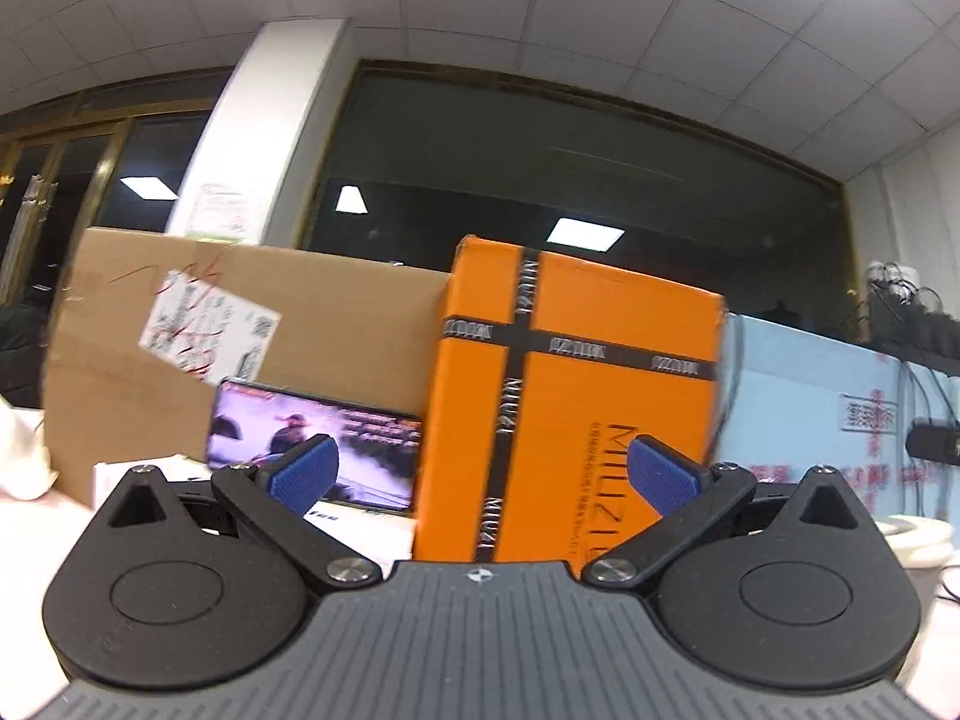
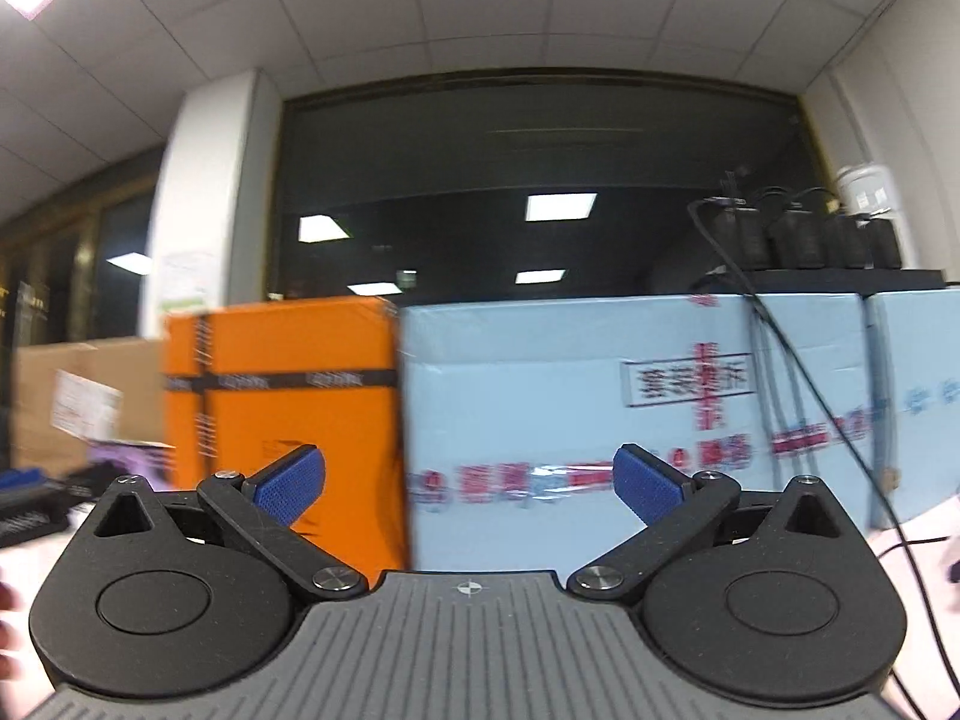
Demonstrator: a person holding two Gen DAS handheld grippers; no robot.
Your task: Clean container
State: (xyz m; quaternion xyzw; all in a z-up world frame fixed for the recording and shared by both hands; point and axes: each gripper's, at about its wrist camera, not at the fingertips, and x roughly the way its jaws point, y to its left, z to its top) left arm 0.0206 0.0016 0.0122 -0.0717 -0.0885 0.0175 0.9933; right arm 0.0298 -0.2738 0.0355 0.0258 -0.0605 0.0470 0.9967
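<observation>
My left gripper (image 1: 483, 474) stands open, its blue pads (image 1: 306, 471) wide apart with nothing between them; it points almost level at an orange box (image 1: 576, 372) with black tape bands. My right gripper (image 2: 468, 480) is open just as wide and holds nothing. It faces the seam between the same orange box (image 2: 282, 378) and a pale blue box (image 2: 570, 414). A white container rim (image 1: 912, 537) shows low at the right edge of the left wrist view. No container lies between either pair of jaws.
A brown cardboard box (image 1: 180, 348) with a shipping label stands at the back left. A phone (image 1: 312, 450) with a lit screen leans against it. Black chargers (image 2: 804, 237) and cables (image 2: 798, 384) sit on top of the pale blue boxes at the right.
</observation>
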